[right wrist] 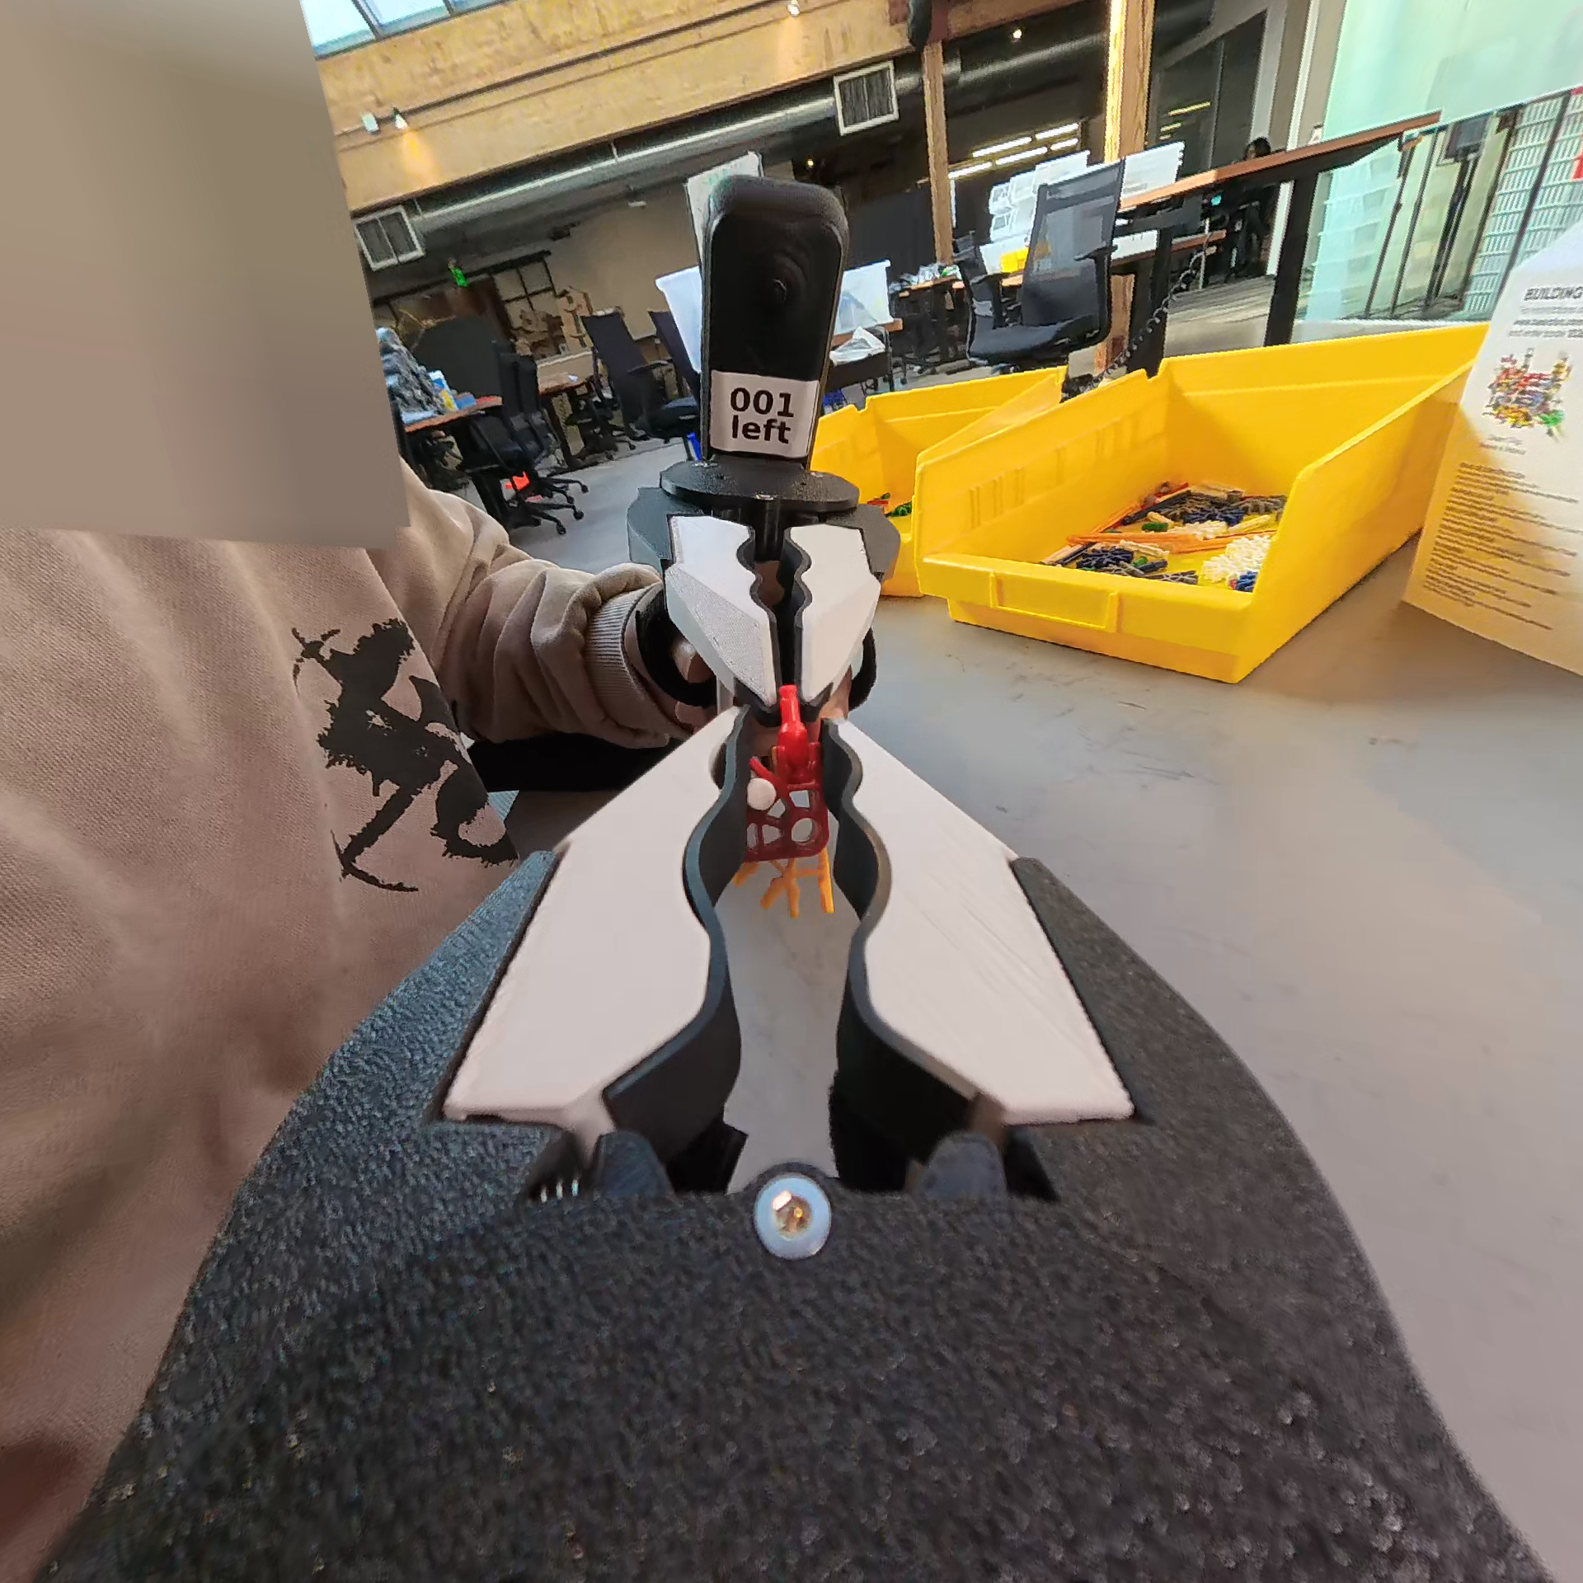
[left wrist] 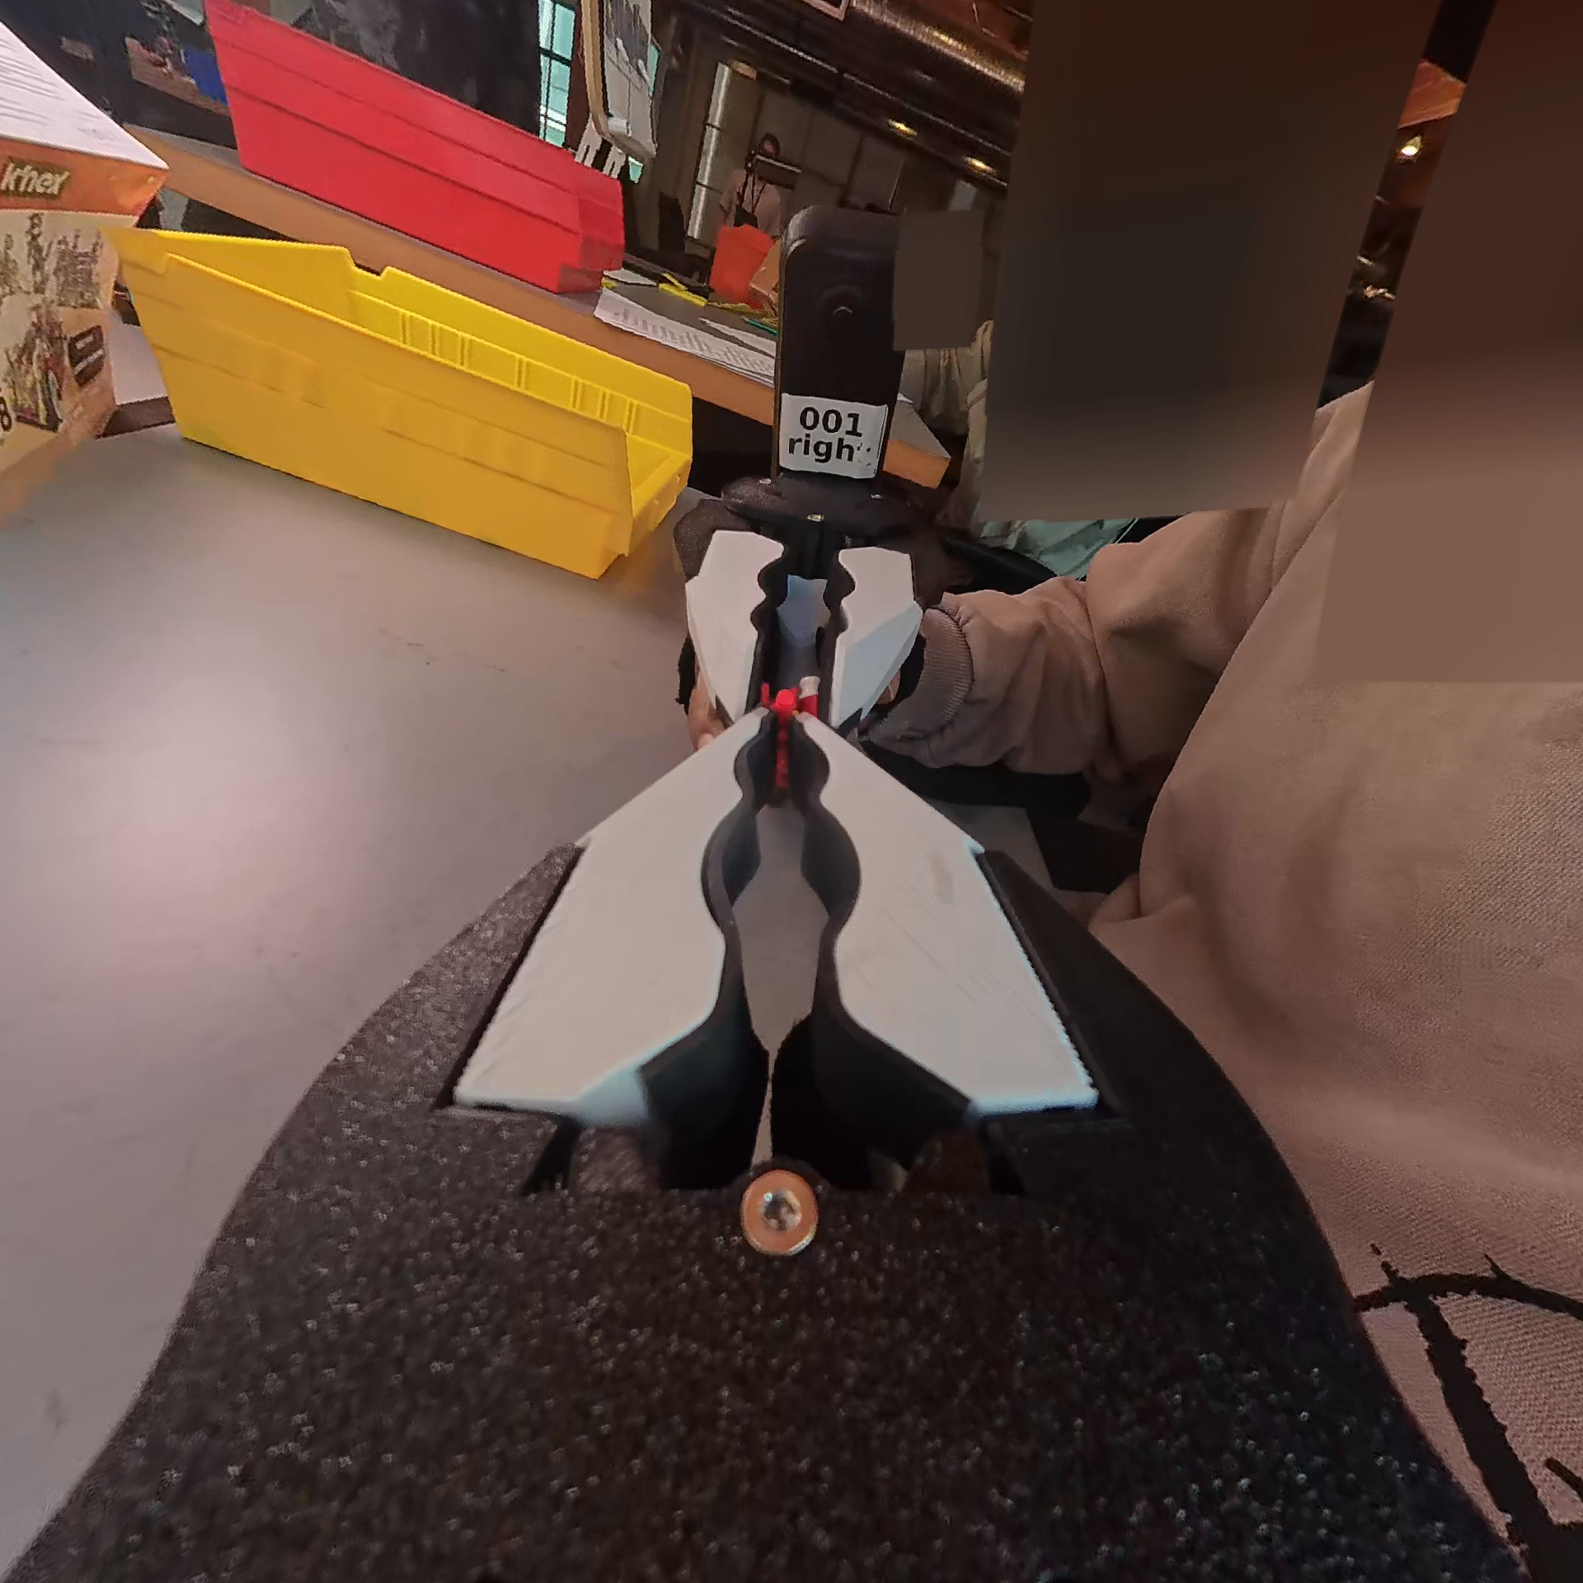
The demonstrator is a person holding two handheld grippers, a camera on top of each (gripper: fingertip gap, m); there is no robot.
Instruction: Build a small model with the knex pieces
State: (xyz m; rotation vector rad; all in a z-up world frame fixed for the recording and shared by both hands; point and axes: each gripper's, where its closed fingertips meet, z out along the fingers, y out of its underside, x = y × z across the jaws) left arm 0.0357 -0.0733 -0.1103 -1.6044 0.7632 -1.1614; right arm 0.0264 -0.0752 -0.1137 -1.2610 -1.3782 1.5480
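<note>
Grippers tip-to-tip on red connector

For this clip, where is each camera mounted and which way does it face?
Left wrist view: sits on the left gripper, looking along its fingers at the right gripper opposite; yellow bin and red bin behind; beige sleeve shows.
Right wrist view: sits on the right gripper, facing the left gripper; yellow bins with small parts beyond; sweatshirt shows.
Shared: the red connector piece gripped between both, and the grey table.
</note>
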